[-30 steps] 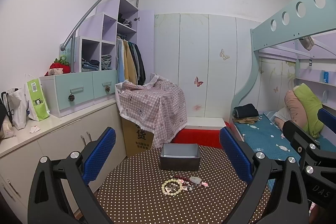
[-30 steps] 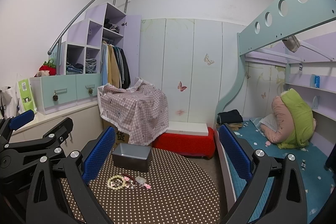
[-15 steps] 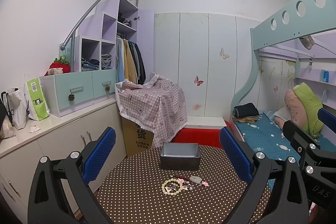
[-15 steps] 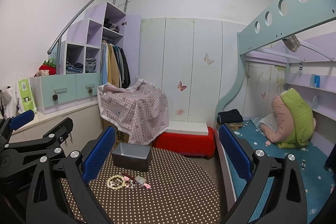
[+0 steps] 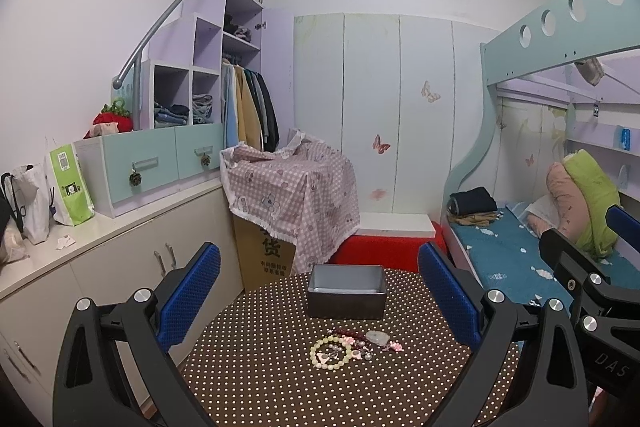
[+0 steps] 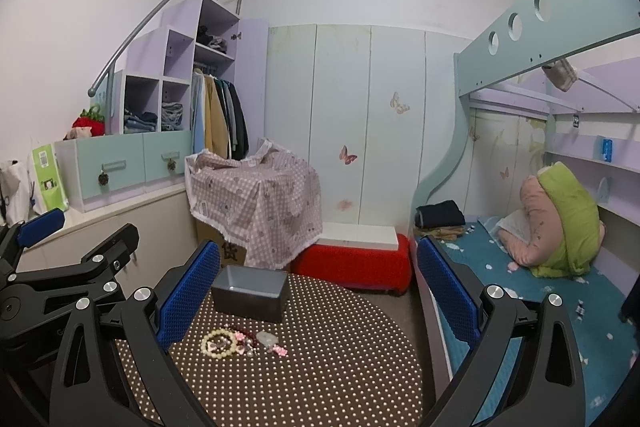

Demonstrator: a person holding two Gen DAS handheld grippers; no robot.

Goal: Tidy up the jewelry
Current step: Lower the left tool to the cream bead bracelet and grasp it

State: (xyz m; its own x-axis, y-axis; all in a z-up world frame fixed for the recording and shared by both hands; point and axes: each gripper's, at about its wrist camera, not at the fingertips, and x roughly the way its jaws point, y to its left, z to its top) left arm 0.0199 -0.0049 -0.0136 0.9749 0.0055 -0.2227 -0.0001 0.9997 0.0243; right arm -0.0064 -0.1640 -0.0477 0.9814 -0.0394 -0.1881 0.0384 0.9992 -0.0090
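Note:
A small heap of jewelry lies on a round brown polka-dot table [image 5: 256,383]: a pale bead bracelet [image 5: 331,353], a dark red bead string [image 5: 352,335], a grey pendant [image 5: 377,337] and pink bits. Behind it stands an open grey box [image 5: 346,291]. In the right wrist view the bracelet [image 6: 219,343] and the box [image 6: 250,293] sit left of centre. My left gripper [image 5: 320,301] is open and empty, above and short of the jewelry. My right gripper [image 6: 318,301] is open and empty, to the right of the jewelry.
A cloth-covered carton [image 5: 292,195] and a red stool [image 5: 384,247] stand behind the table. A low cabinet [image 5: 100,259] with bags runs along the left. A bunk bed [image 6: 520,267] is on the right.

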